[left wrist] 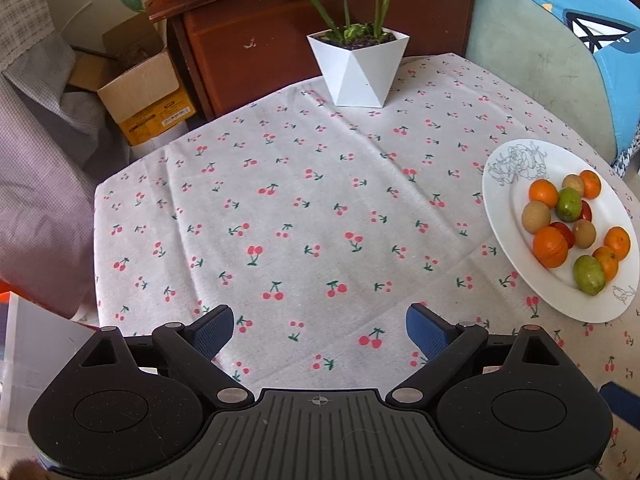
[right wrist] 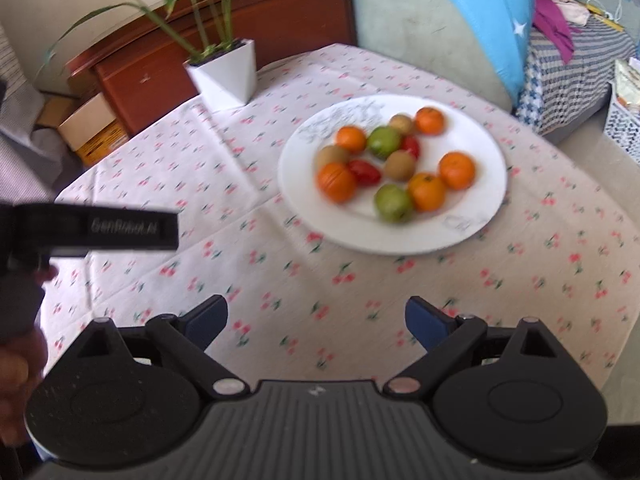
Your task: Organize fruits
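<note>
A white plate on the cherry-print tablecloth holds several mixed fruits: oranges, green fruits, brown kiwis and red tomatoes. The plate also shows at the right of the left wrist view. My left gripper is open and empty above the cloth, left of the plate. My right gripper is open and empty, in front of the plate and short of it. The left gripper's body shows at the left of the right wrist view.
A white faceted pot with a green plant stands at the table's far edge. A wooden cabinet and a cardboard box lie beyond. A cushioned chair with blue fabric stands behind the plate.
</note>
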Available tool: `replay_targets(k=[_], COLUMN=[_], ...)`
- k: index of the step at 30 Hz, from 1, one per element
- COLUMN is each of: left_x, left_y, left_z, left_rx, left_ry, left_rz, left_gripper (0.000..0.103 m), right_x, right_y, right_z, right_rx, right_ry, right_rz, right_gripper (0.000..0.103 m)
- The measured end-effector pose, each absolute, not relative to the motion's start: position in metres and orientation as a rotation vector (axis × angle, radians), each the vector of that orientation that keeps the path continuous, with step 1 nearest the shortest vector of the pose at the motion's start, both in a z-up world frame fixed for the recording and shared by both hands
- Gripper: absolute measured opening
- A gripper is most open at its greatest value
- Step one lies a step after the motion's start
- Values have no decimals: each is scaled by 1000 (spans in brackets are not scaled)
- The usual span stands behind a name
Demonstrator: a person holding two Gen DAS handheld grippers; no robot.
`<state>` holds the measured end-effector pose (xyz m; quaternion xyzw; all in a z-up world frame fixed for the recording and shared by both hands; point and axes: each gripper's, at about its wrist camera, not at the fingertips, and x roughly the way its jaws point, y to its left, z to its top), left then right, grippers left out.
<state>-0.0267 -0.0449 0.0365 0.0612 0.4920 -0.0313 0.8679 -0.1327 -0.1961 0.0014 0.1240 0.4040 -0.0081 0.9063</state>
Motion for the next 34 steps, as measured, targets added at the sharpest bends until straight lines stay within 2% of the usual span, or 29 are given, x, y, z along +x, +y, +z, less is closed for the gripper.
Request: replay_targets(k=[4,8,14,24,34], left_x=[-25,-25,-22,-20,-19], left_y=[-35,-28,-18,-10,-9], left_z=[34,32,30,27,22], left_rx=[114,106,88,67,72], left_ry=[1037,1041,1048,1053,1058], left_rz=[-52,-41,-26,-14,-11], left_gripper=[95,95,95,95,95], right_x=[-131,-128,-121,-113,-109], right_y=[-178,-169,-160,-142,-141], right_z=[-14,-22,-31,-44,-46], right_rx=[235,214,196,117,117], right_ry=[868,815,742,582,563], right_rz=[12,-38,-100,-163,-173], right_gripper=[95,95,102,102,102])
